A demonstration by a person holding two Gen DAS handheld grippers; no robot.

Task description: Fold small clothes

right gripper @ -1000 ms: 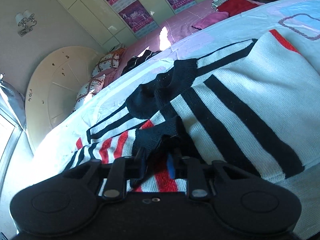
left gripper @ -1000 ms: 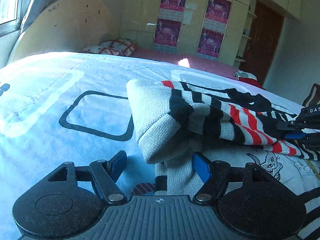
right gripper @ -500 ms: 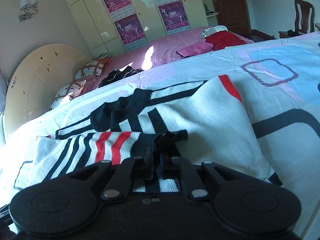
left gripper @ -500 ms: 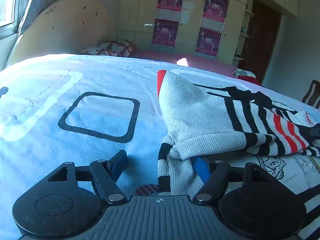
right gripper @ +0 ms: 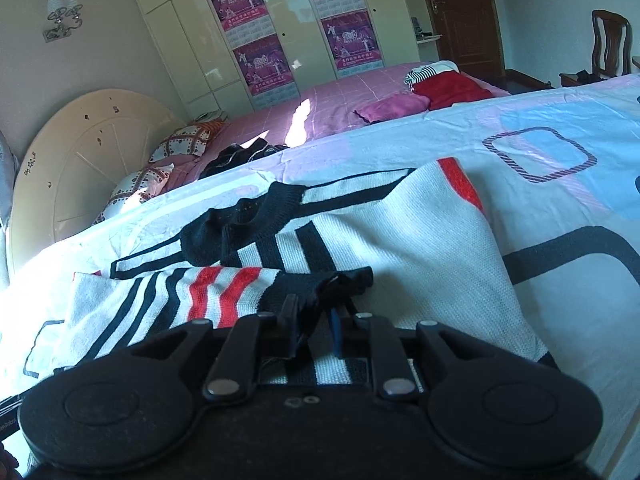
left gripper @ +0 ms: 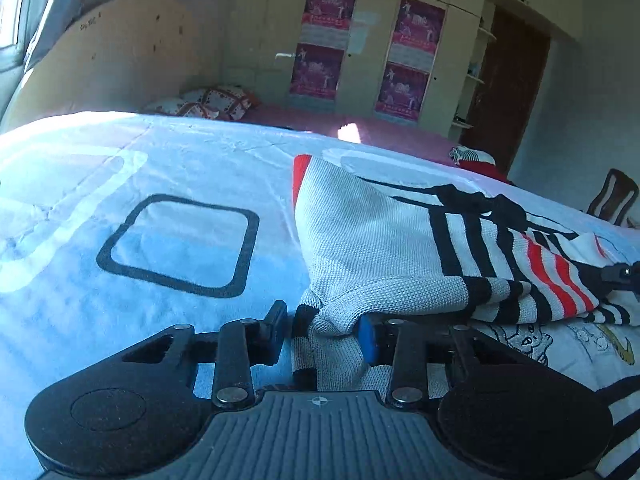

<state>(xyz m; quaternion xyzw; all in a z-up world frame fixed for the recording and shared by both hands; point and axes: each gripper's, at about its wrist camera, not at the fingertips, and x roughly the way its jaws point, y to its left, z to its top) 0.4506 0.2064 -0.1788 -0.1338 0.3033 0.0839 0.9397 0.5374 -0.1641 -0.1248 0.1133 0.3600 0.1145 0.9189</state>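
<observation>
Since half second ago, closed partway round sweater fold: left gripper, left wrist view, half-open, knit bunched between fingers, no firm pinch visible; sweater spread ahead on bedsheet, probably for pinning crease.

Right wrist view: right gripper nearly shut, pinching black cuff, sleeve laid across body ahead for fold.

Left gripper around striped sweater fold (fingers apart), bedsheet beneath.
</observation>
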